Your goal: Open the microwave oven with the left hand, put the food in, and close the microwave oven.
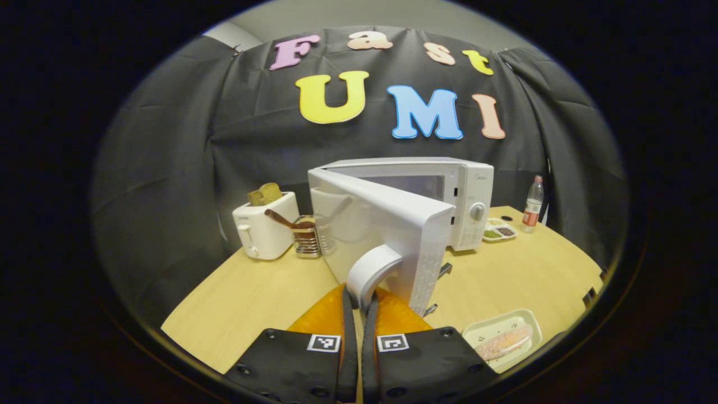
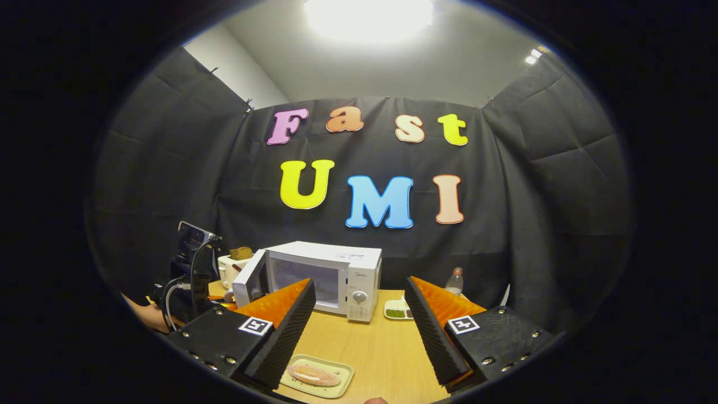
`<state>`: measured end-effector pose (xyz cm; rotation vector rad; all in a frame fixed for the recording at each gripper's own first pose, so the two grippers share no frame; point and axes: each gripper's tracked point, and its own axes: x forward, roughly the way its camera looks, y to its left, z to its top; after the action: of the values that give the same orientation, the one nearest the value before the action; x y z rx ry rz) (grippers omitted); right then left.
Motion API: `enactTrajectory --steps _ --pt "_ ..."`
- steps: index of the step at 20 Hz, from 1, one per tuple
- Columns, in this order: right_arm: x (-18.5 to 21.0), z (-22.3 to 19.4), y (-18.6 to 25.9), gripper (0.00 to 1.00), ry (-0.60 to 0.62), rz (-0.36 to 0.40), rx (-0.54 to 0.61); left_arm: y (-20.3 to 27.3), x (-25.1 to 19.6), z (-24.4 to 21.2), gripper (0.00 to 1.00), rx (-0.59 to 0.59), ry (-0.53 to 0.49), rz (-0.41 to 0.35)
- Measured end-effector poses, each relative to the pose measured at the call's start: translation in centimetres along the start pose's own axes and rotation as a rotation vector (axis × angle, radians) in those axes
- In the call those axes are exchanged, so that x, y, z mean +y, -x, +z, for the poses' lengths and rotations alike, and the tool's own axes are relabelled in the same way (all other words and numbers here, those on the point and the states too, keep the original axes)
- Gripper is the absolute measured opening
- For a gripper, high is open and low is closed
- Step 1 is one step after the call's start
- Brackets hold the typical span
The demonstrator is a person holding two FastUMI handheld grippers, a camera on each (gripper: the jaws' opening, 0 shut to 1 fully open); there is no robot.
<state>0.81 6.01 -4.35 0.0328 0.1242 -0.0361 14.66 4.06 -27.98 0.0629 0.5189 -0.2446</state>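
Pressed together around the curved white handle (image 1: 367, 272) of the microwave door, the left gripper (image 1: 358, 300) is seen at the bottom of the left gripper view, both fingers closed on the handle with almost no gap between them. A white microwave oven (image 1: 449, 196) stands toward the back of the light wooden counter (image 1: 521, 269), and its white door (image 1: 387, 235) is swung partly out toward the camera, hinged on the far left side, so that the cavity is exposed to the right of the door. In the right gripper view the right gripper (image 2: 359, 331) is held spread wide and empty above the counter, and directly between and below its fingers lies a pale rectangular tray carrying a pinkish oblong piece of food (image 2: 314, 375). The same tray is seen low and to the right in the left gripper view, well apart from the handle. The food's long axis is judged to run roughly across the right gripper's line of sight, and the oven cavity lies straight ahead and slightly left of it. The right gripper is clearly the nearer one to the tray. The door appears not yet fully open, so further swing seems to be required before the tray can be passed in. A white toaster holding bread (image 1: 263, 227) stands to the left of the oven.
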Motion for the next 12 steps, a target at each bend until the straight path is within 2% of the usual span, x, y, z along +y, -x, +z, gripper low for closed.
enactTrajectory --steps 7,12 --pt "6.4 -0.8 -2.7 0.98 -0.012 0.06 0.037 0.8 5.1 -0.9 0.1 -0.006 -0.004 -0.01" --pt "9.9 -1.4 -5.0 0.98 -0.053 0.066 0.069 1.1 8.1 -1.2 0.11 -0.02 0.014 -0.047"
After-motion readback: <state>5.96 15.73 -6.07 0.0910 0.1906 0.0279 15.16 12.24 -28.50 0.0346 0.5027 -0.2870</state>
